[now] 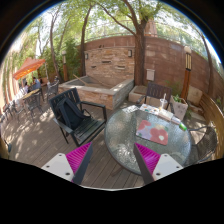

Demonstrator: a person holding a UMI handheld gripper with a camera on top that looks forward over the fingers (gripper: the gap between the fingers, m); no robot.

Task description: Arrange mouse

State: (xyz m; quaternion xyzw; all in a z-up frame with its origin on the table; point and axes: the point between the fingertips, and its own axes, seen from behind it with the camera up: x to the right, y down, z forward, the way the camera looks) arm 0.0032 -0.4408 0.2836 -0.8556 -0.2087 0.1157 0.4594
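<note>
No mouse can be made out; small flat items lie on the round glass desk [150,135] at lower right. The tool [113,160] hovers level before it, released, its magenta pads [79,156] apart with nothing between. A dark chair [75,112] stands left of centre.

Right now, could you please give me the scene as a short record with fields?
setting: outdoor patio with trees and a brick wall
table: round glass table, just ahead of the fingers
on table: a reddish flat item; no mouse can be made out
seat: dark chair beside the table
gripper: gripper open, holding nothing, pink pads visible
</note>
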